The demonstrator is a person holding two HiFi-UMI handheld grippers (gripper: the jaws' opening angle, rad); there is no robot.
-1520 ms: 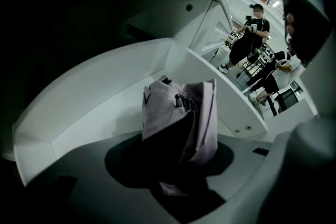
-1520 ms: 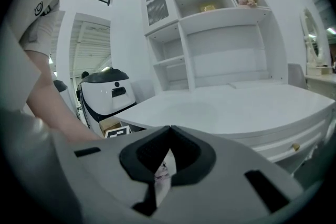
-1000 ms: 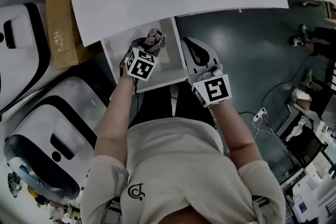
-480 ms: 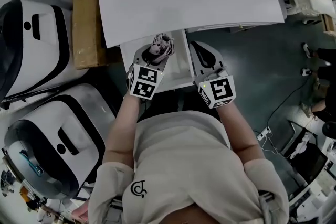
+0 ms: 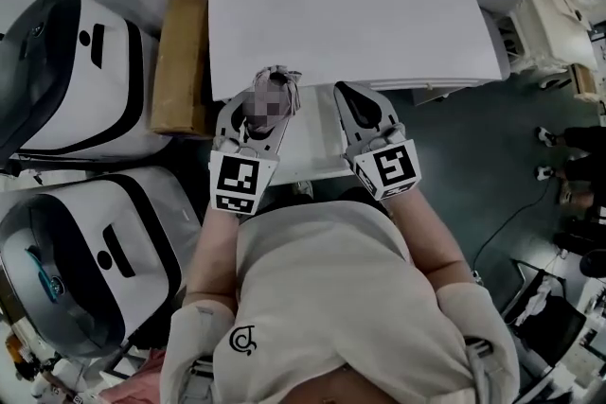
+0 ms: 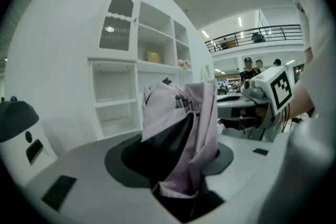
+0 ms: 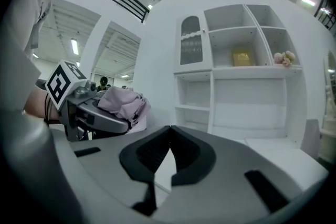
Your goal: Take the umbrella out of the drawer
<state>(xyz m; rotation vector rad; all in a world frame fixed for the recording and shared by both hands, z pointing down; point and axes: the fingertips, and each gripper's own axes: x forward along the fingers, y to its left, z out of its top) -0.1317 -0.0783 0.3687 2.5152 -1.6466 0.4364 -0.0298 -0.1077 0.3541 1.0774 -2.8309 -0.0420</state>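
A folded pink and dark umbrella is held up in front of the white desk, with my left gripper shut on it. The umbrella's cloth sticks out past the jaws. Below it the white drawer stands pulled out under the desk's edge. To the right of the umbrella my right gripper is shut, its pads meeting at the tips with nothing between them. The right gripper view shows the left gripper with the umbrella at its left.
Two large white and black rounded machines stand at the left, with a cardboard box beside the desk. A white shelf unit rises behind the desk. Cables and people's feet are on the dark floor at the right.
Both grippers have risen from the open drawer to the desk's edge. The left one has carried the umbrella up and out of the drawer.
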